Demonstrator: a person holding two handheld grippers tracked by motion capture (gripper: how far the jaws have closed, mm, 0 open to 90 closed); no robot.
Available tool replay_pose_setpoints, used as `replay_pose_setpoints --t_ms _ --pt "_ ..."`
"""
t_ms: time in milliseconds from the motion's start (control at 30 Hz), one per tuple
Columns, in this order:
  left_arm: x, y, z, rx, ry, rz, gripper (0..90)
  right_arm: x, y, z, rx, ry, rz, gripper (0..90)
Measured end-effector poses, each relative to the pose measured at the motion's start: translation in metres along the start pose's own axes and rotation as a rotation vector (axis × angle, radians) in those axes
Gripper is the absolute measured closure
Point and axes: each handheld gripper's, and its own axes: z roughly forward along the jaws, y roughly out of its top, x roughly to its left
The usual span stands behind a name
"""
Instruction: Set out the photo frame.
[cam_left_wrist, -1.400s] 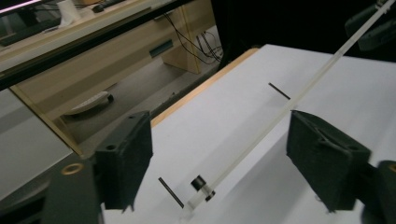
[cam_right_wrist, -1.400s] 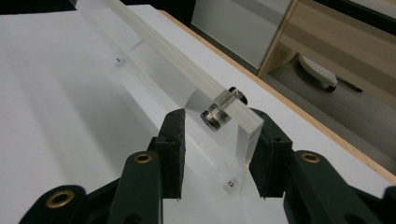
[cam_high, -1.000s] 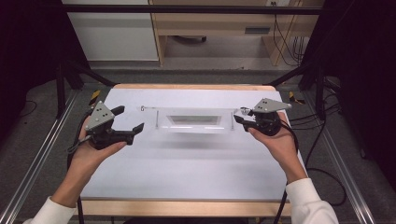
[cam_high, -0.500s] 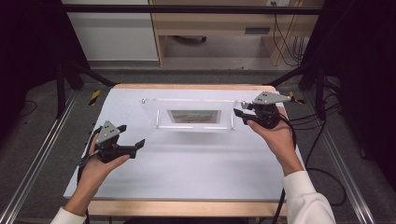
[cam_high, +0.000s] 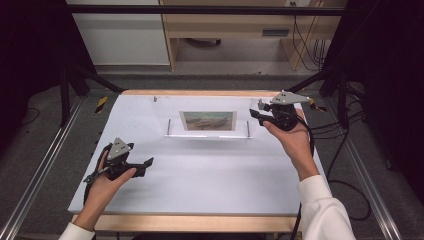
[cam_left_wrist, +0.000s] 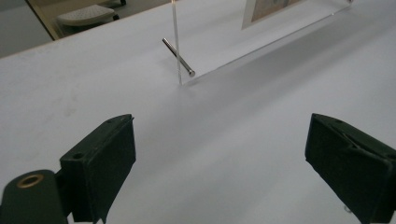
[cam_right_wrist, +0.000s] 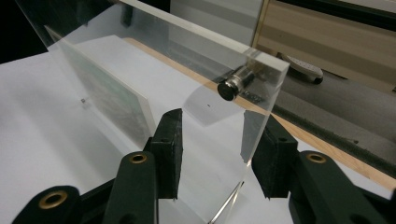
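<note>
the right gripper (cam_high: 261, 114) sits at the far right of the table (cam_high: 210, 175), held in the person's right hand (cam_high: 292, 140). in the right gripper view its two black jaws stand on either side of the right edge of a clear picture frame (cam_right_wrist: 140, 84), one jaw in front of the pane and one behind it. the jaws look close to the pane, but whether they press on it or leave a small gap cannot be told. just above the jaws a short metal peg (cam_right_wrist: 236, 83) passes through the top corner of the pane. beyond the jaws, farther along the pane, a picture (cam_right_wrist: 109, 100) lies inside the frame.

in the high view the frame (cam_high: 207, 117) stands tilted on its lower edge at the far middle of the table, with the picture (cam_high: 207, 120) at its centre and thin metal pins near its lower corners.

the left gripper (cam_high: 142, 164) is held in the left hand (cam_high: 102, 187) at the near left of the table, well apart from the frame. in the left gripper view its jaws stand wide apart with nothing between them but bare table (cam_left_wrist: 224, 154). ahead of the jaws, past the gap and slightly to its left, lies the near corner of the frame (cam_left_wrist: 180, 56), where a thin metal pin (cam_left_wrist: 178, 57) leans against the pane and touches the table.
</note>
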Motion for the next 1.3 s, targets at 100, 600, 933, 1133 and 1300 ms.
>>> replay_pose_setpoints --t_ms 100,600,933,1133,1300 --pt "0.000 -0.004 0.001 0.015 0.004 -0.006 8.3 -0.003 0.002 0.004 -0.003 -0.005 0.005 57.4" --pt "0.003 -0.019 -0.006 0.060 0.023 -0.024 8.4 -0.020 0.010 0.023 -0.009 -0.012 0.082 56.7" --pt "0.001 -0.020 -0.006 0.076 0.014 -0.010 8.4 -0.028 0.013 0.032 -0.009 -0.017 0.133 56.4" --pt "0.003 -0.022 -0.007 0.083 0.025 -0.018 8.4 -0.031 0.014 0.037 -0.010 -0.023 0.156 56.2" --pt "0.003 -0.024 -0.006 0.101 0.023 -0.020 8.4 -0.033 0.014 0.040 -0.015 -0.024 0.185 55.7"
